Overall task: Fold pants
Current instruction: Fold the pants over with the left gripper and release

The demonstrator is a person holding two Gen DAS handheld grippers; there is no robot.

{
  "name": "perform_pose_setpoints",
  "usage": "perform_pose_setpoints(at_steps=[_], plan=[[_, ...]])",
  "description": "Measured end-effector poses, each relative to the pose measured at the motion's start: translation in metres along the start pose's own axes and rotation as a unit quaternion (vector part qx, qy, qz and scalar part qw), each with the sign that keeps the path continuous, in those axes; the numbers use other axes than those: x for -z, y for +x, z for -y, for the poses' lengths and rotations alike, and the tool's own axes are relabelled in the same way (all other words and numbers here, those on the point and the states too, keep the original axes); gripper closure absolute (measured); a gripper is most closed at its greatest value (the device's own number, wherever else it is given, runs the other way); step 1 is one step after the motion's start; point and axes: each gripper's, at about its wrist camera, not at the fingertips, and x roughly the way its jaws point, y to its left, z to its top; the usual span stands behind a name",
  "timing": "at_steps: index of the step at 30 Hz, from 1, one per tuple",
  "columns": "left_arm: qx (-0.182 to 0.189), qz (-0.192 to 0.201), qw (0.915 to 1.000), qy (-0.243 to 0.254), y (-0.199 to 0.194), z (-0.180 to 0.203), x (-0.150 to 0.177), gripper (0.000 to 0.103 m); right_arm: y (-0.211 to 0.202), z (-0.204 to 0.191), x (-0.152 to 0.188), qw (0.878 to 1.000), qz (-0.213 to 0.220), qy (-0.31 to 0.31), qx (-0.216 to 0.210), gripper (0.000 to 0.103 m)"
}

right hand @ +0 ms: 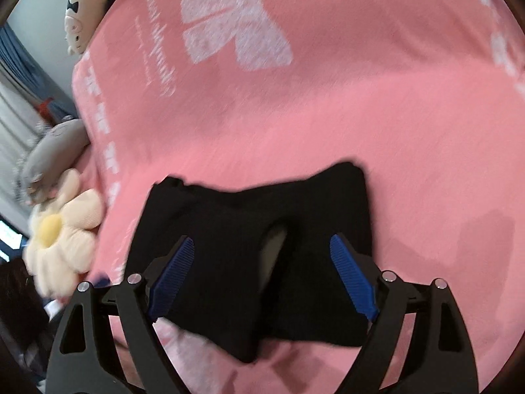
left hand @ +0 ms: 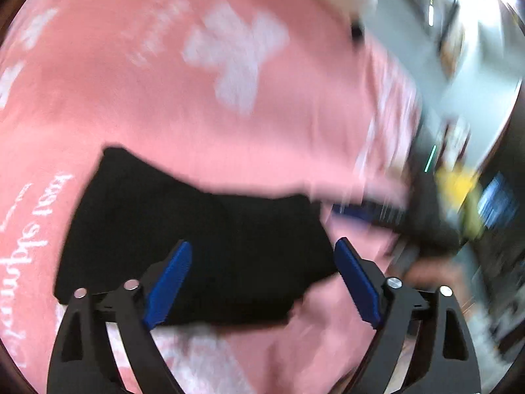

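The black pants (left hand: 197, 236) lie folded into a compact bundle on a pink bedspread (left hand: 164, 115) with white bow prints. They also show in the right wrist view (right hand: 249, 229), with a fold gap near the middle. My left gripper (left hand: 262, 249) is open, its blue pads above the bundle's near edge, holding nothing. My right gripper (right hand: 262, 246) is open over the bundle, empty. The other gripper shows blurred at the right in the left wrist view (left hand: 377, 213).
A flower-shaped plush (right hand: 62, 239), a grey plush (right hand: 55, 151) and a white plush (right hand: 78, 16) sit along the bed's left edge. The bedspread (right hand: 328, 115) stretches far beyond the pants. Blurred room furniture (left hand: 475, 98) lies past the bed's right edge.
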Motion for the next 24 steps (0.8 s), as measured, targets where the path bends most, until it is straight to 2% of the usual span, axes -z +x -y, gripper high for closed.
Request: perform_pose_setpoints(at_steps=[2, 5, 6, 8, 9, 10, 12, 14, 16, 17, 20, 22, 23, 24], plan=[[-0.010, 0.021, 0.9991, -0.034, -0.015, -0.023, -0.016, 0.016, 0.014, -0.003, 0.006, 0.999, -0.036, -0.001, -0.007, 0.020], [-0.078, 0.040, 0.9932, -0.077, -0.025, -0.056, -0.025, 0.016, 0.034, -0.010, 0.013, 0.998, -0.067, -0.012, 0.018, 0.020], [-0.100, 0.041, 0.9901, -0.088, -0.027, -0.066, -0.029, 0.016, 0.043, -0.014, 0.015, 0.997, -0.074, -0.016, 0.024, 0.023], [-0.113, 0.047, 0.9861, -0.111, -0.032, -0.083, -0.032, 0.016, 0.057, -0.025, 0.016, 0.996, -0.080, -0.029, 0.022, 0.047], [-0.123, 0.050, 0.9842, -0.117, -0.033, -0.087, -0.033, 0.016, 0.064, -0.032, 0.017, 0.995, -0.078, -0.044, 0.036, 0.055], [-0.133, 0.053, 0.9826, -0.118, -0.036, -0.090, -0.038, 0.016, 0.070, -0.037, 0.018, 0.994, -0.079, -0.058, 0.046, 0.069], [-0.149, 0.062, 0.9817, -0.101, -0.040, -0.088, -0.039, 0.016, 0.073, -0.048, 0.016, 0.994, -0.075, -0.065, 0.037, 0.077], [-0.163, 0.063, 0.9815, -0.078, -0.041, -0.090, -0.041, 0.016, 0.050, -0.064, 0.007, 0.995, -0.040, -0.087, 0.016, 0.092], [-0.172, 0.068, 0.9810, -0.058, -0.045, -0.085, -0.039, 0.015, 0.011, -0.077, -0.007, 0.994, 0.006, -0.113, 0.009, 0.093], [-0.176, 0.070, 0.9806, -0.050, -0.049, -0.081, -0.034, 0.015, -0.008, -0.078, -0.014, 0.992, 0.026, -0.123, 0.020, 0.094], [-0.182, 0.062, 0.9810, -0.027, -0.045, -0.078, -0.032, 0.015, -0.030, -0.061, -0.029, 0.987, 0.048, -0.129, 0.083, 0.094], [-0.171, 0.042, 0.9839, -0.030, -0.036, -0.080, -0.029, 0.015, -0.009, -0.030, -0.031, 0.981, 0.009, -0.124, 0.149, 0.091], [-0.169, 0.031, 0.9845, -0.037, -0.031, -0.082, -0.027, 0.015, 0.016, -0.008, -0.025, 0.975, -0.035, -0.122, 0.183, 0.085], [-0.167, 0.024, 0.9848, -0.041, -0.027, -0.083, -0.026, 0.015, 0.028, 0.005, -0.019, 0.974, -0.052, -0.114, 0.188, 0.082]])
